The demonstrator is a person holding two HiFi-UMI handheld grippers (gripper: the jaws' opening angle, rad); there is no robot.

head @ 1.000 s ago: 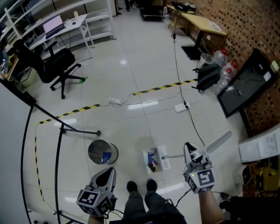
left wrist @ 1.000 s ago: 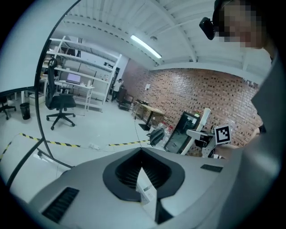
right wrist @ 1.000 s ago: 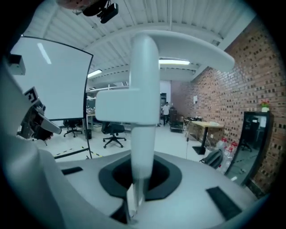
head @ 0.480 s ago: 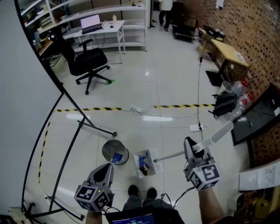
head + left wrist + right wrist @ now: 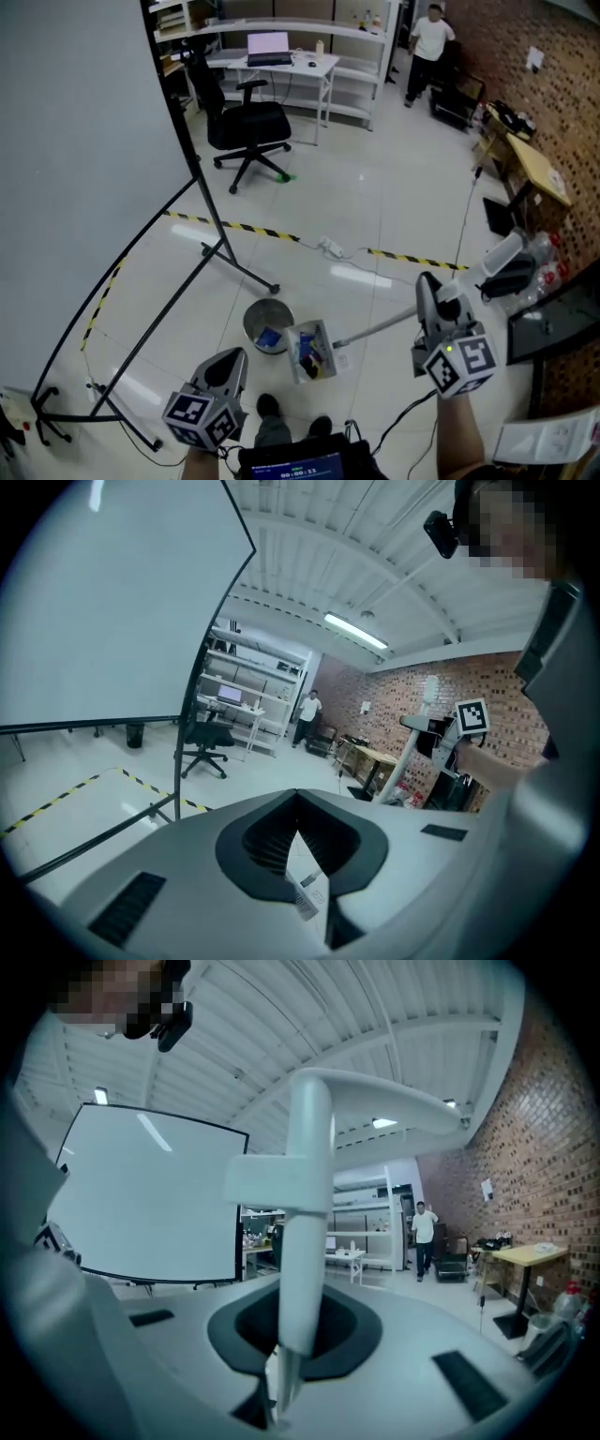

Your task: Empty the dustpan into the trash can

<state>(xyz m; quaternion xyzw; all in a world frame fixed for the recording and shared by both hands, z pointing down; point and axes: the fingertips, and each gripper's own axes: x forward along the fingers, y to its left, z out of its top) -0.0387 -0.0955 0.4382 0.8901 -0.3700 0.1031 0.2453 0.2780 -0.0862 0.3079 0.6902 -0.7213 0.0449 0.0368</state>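
Looking down from the head view, our right gripper is clamped tight on the dustpan handle, jaws nearly together around that thin white pole. In the right gripper view the pole stands straight up between the jaws. Our left gripper is closed too, gripping nothing, down around 7 o'clock.

The dustpan sits low at 6 o'clock with its handle running off toward 2 o'clock. The trash can is right at its 10 o'clock side, so close we can't tell if they touch.

What's in the pan is just coloured scraps, too small to identify, and same goes for the blue bit in the can. Neither gripper view shows pan or can.

Count: two grippers, one dustpan, one trash can, one office chair, one person way back at 1 o'clock.
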